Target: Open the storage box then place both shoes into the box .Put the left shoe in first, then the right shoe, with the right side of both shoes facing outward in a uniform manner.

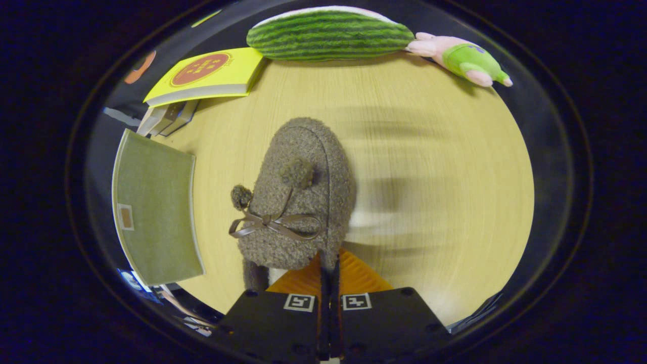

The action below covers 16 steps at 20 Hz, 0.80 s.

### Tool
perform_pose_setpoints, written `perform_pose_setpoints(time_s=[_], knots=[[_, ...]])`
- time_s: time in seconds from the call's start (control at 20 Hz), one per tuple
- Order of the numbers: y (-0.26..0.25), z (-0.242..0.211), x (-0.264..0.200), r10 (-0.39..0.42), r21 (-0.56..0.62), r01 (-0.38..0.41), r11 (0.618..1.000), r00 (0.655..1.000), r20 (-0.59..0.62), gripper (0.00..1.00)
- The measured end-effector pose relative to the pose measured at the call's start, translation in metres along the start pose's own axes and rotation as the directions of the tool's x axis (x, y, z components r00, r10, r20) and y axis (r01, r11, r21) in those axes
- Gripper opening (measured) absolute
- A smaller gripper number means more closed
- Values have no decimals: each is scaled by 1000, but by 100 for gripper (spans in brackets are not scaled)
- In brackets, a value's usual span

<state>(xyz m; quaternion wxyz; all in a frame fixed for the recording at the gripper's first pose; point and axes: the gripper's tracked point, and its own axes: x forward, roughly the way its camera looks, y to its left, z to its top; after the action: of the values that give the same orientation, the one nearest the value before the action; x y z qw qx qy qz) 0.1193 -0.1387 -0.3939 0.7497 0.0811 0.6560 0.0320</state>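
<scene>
Gripper [328, 275] is pinched nearly closed on the shoe's [298, 197] collar, looks like, lifted over the table [429, 151]. Next: carry it into the box [154, 207].

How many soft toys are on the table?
2. The striped watermelon toy lies at the far edge, beyond the fuzzy shoe the tool grips. The pink and green toy lies beside it. Others may be hidden.

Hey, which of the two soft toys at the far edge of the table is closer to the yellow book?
The striped green watermelon cushion; its end nearly reaches the yellow book. The pink and green plush lies past its other end. The tool grips the fuzzy slipper.
</scene>
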Motion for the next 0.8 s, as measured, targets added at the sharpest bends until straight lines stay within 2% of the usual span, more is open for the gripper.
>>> perform_pose_setpoints(time_s=[0.2,0.35,0.65,0.8], knots=[[4,-10,-2,49,26,-48,998,999,-23,6],[3,-22,-25,69,58,-68,996,998,-11,6],[23,-28,-68,43,87,-47,995,998,53,6],[51,-39,-95,58,95,-64,993,996,67,6]])
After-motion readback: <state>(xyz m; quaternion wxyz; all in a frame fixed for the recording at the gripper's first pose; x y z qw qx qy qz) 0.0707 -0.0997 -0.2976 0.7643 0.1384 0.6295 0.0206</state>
